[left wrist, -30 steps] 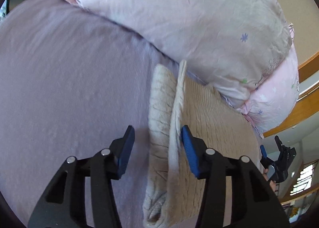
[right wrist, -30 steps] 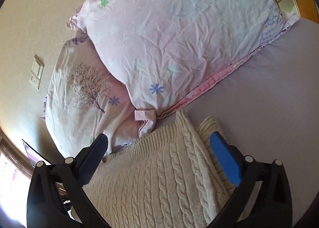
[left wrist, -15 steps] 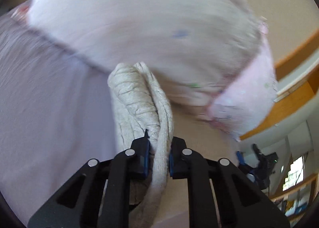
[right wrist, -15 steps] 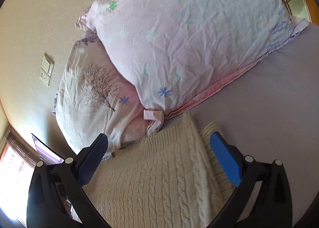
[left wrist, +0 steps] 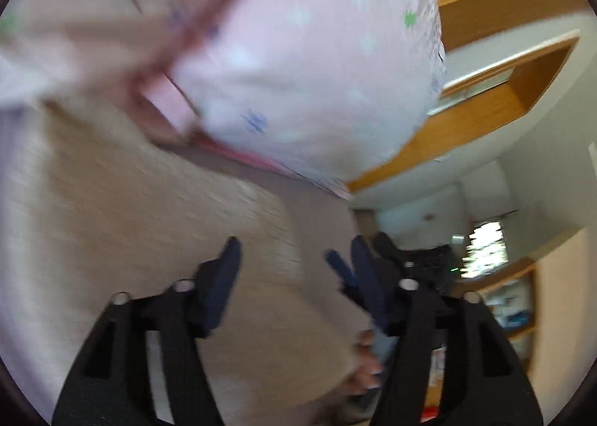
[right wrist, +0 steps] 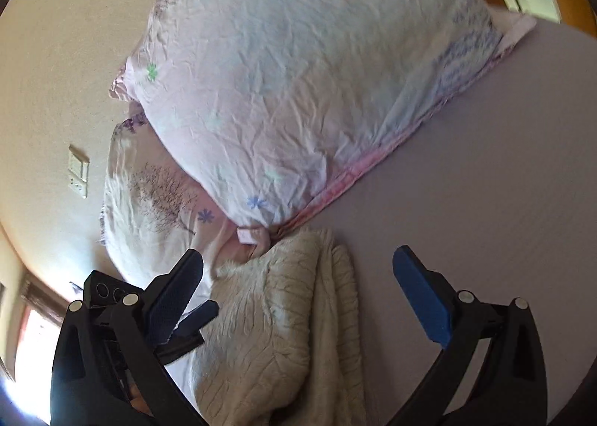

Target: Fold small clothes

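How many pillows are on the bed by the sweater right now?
2. The large floral pillow lies on top, against the wall; the tree-print pillow sits partly under it, just beyond the cream cable-knit sweater. More may be hidden outside the view.

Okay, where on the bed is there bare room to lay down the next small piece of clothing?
The lavender sheet lies bare to the right of the cream knit sweater and below the big floral pillow; that is the widest free patch. It is crowded at the sweater's left, where the second pillow, the left gripper and the sweater's edge meet.
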`<act>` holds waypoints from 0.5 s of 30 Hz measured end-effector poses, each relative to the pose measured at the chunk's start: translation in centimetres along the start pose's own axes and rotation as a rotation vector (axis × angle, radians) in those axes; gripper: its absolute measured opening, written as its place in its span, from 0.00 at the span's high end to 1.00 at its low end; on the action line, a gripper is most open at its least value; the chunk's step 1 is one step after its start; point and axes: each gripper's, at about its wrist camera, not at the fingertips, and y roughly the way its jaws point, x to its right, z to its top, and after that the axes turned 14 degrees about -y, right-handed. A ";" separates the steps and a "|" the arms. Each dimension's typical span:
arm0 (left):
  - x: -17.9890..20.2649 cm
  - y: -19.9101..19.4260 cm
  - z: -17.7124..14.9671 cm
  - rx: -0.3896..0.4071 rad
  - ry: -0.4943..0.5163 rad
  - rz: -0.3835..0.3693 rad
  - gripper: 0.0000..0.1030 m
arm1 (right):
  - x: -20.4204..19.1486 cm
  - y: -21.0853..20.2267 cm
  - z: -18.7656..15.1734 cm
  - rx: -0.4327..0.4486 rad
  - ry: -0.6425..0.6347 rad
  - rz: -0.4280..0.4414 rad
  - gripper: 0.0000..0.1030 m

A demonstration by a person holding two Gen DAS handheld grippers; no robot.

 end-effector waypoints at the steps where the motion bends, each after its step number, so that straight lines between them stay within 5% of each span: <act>1: -0.2 -1.3 0.1 0.046 0.048 0.072 0.34 | -0.1 0.5 -0.1 -0.029 -0.004 0.008 0.01; 4: -2.1 -4.9 0.1 0.128 0.098 0.252 0.26 | -0.8 2.5 -0.9 -0.135 -0.029 0.004 0.01; 7: -4.7 -6.0 0.0 0.103 0.072 0.338 0.25 | -1.2 3.8 -1.7 -0.201 -0.047 -0.007 0.08; 15: -7.3 -4.1 -1.7 0.017 0.078 0.345 0.22 | -1.4 4.1 -2.0 -0.152 -0.078 -0.025 0.27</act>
